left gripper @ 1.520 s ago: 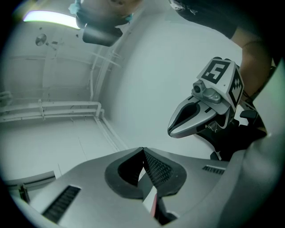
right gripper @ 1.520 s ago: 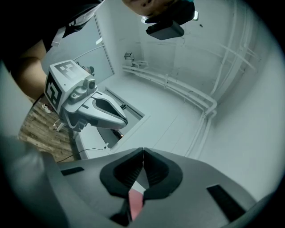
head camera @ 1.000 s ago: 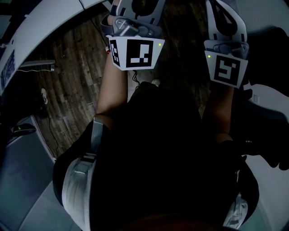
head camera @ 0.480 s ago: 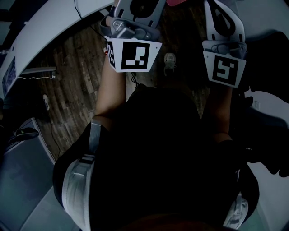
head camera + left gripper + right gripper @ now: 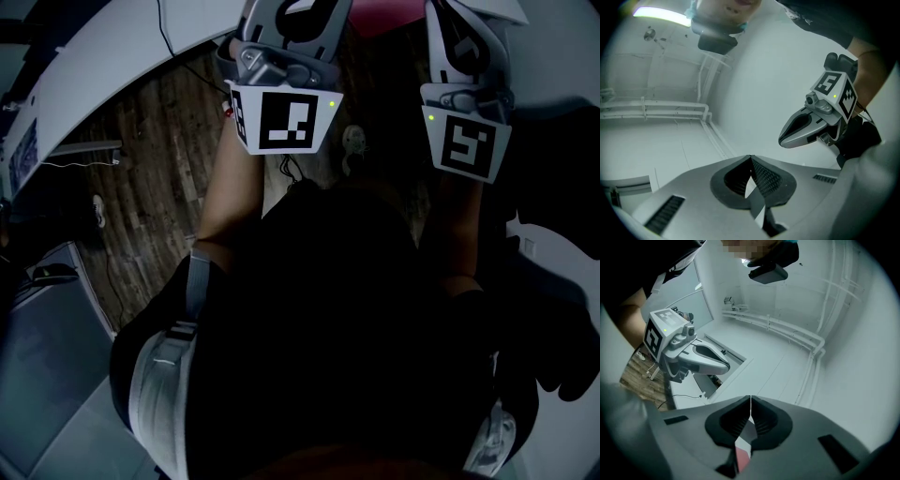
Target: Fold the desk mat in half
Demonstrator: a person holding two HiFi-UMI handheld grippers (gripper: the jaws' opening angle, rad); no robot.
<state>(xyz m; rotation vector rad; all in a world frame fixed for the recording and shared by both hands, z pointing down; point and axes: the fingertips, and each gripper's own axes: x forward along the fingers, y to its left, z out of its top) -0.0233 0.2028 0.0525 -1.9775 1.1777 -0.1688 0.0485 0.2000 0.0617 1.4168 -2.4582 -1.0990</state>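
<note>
Since before, more thin pink desk mat (image 5: 380, 17) shows; our left claw (image 5: 750, 158) and right claw (image 5: 750, 399) pinch its flat edge above plank floor (image 5: 150, 187).

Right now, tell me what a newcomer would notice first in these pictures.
The two black-and-white marker cubes at the head view's top, over dark wooden floor. Then the left hand-held gripper and the right hand-held gripper, each shut on a thin sheet edge, seemingly the desk mat, reddish in the right gripper view.
</note>
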